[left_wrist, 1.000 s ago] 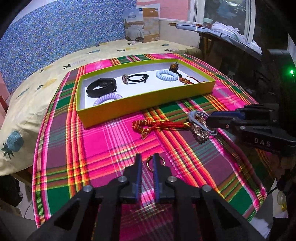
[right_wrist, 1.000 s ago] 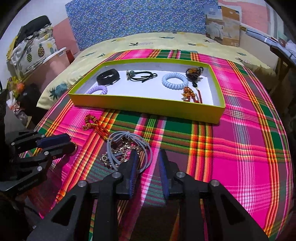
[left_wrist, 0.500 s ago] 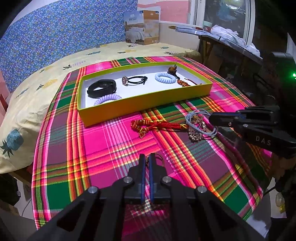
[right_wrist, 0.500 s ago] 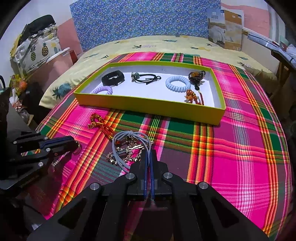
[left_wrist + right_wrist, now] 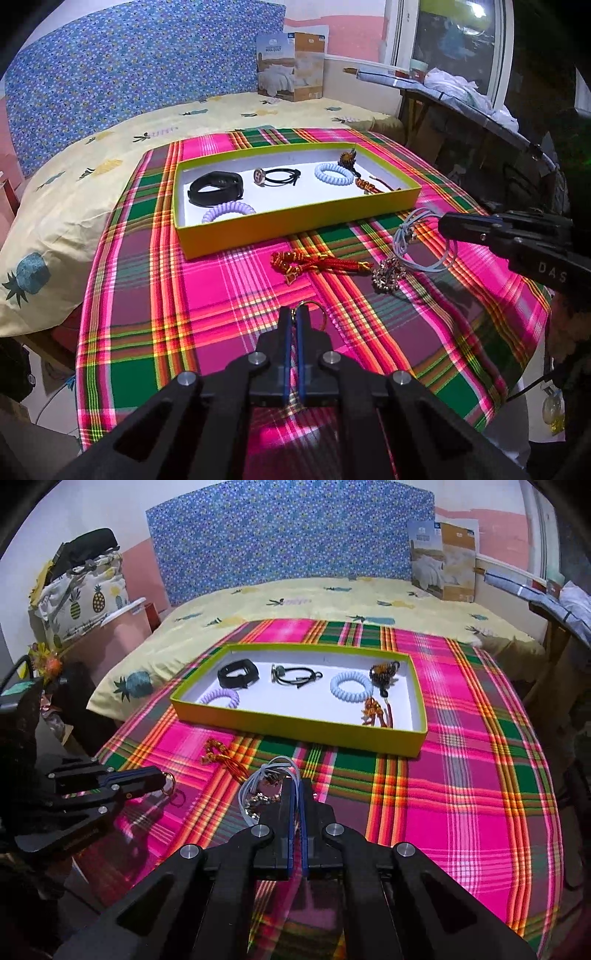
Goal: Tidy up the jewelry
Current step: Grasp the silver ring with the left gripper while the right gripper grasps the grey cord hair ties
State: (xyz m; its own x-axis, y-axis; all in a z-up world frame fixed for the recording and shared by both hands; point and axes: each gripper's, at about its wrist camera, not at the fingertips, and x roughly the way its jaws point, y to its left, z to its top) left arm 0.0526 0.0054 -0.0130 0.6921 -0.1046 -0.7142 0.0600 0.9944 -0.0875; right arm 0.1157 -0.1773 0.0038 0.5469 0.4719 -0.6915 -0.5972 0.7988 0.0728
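My left gripper [image 5: 294, 311] is shut on a small gold ring [image 5: 314, 314], held just over the plaid cloth. From the right wrist view the same gripper [image 5: 162, 775] and ring [image 5: 169, 780] appear at the left. My right gripper [image 5: 296, 783] is shut on a grey-blue cord bracelet [image 5: 255, 777] whose metal charms [image 5: 388, 275] dangle down to the cloth. A red knotted cord [image 5: 317, 264] lies between the grippers. Behind it stands the yellow-green tray [image 5: 295, 226] with several bands and hair ties inside.
The plaid cloth [image 5: 461, 775] covers a round table that drops off at the near and right sides. A bed with a pineapple sheet [image 5: 110, 155] lies behind, a cardboard box [image 5: 291, 70] at the back, and a cluttered desk [image 5: 461, 92] to the right.
Both grippers have gone from open to shut, the left on the ring and the right on the grey-blue cord. The right gripper rose, pulling the cord loops off the cloth.
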